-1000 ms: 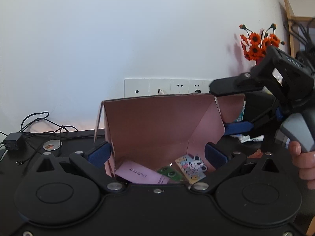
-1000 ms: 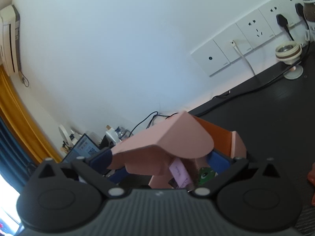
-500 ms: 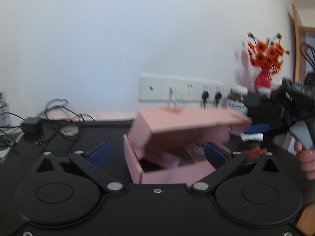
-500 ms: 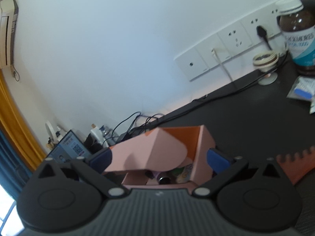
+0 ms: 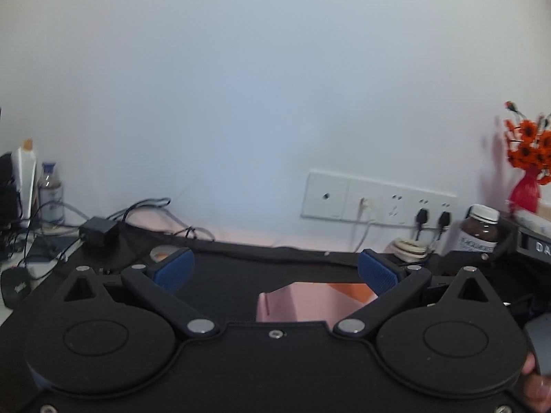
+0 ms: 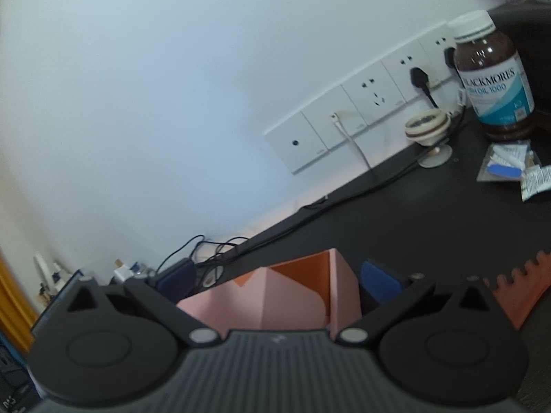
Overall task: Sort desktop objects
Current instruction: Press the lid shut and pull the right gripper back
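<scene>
I have both tools over the black worktop (image 5: 275, 268), and I see the pink box (image 5: 303, 301) low in each wrist view. On my left gripper (image 5: 275, 270) the blue-padded fingers (image 5: 174, 270) stand spread wide with nothing between them; the box sits below and nearer the right finger, not touched by either pad as far as I can tell. On my right gripper (image 6: 275, 277) the fingers (image 6: 380, 282) are also wide apart and grip nothing; the pink box (image 6: 292, 299) lies between them with its flap up, showing an orange inner wall, and its right wall is just beside the right pad, though I cannot tell whether they touch. The box is on the worktop, apart from the back edge where a row of white wall sockets (image 6: 361, 113) runs along the wall with black plugs in them. Toward the back right corner stands a brown supplement bottle (image 6: 492, 75) with a white cap, and near it a small round stand (image 6: 428, 129) and some packets (image 6: 509, 165). A reddish toothed comb (image 6: 516, 289) lies at the right side of my right view. Cables and a black adapter (image 5: 98, 230) sit at the back left edge, and orange flowers in a red vase (image 5: 527, 172) stand at the far right.
</scene>
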Available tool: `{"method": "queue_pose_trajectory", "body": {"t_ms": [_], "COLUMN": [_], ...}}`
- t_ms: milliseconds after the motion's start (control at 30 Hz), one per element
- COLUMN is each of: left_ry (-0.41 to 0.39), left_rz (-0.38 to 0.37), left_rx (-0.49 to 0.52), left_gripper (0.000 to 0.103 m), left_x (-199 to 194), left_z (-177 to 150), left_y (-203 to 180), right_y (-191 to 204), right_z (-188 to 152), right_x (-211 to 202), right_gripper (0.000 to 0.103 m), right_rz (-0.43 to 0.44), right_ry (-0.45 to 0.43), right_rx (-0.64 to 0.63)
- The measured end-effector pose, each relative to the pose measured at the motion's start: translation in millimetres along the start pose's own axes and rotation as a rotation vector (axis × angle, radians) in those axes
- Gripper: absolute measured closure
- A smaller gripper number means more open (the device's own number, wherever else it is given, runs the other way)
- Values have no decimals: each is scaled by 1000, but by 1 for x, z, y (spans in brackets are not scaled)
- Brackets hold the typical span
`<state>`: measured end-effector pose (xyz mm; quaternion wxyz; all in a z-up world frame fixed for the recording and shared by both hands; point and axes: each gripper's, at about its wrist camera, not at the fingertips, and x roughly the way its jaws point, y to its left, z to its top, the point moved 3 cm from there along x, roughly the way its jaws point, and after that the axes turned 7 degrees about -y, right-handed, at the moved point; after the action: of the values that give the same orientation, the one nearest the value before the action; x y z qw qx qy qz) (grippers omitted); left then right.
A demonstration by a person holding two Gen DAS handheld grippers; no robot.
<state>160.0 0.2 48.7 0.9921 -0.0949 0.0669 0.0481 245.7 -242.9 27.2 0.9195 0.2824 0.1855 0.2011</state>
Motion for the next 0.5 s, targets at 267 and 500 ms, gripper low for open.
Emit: {"method": "queue_pose_trajectory", "body": {"t_ms": [267, 500], "left_ry": [71, 112], "left_rz": [39, 45], "left_rx": [25, 72], "left_gripper": [0, 0], "left_x": [11, 11], "left_z": [-18, -33], "left_y": [13, 14], "right_y": [-14, -23], "right_z": [-19, -33], "right_x": [11, 8], "right_gripper": [1, 1], "right_rz": [-50, -83], "right_ry": [63, 92], "right_rx": [33, 0]}}
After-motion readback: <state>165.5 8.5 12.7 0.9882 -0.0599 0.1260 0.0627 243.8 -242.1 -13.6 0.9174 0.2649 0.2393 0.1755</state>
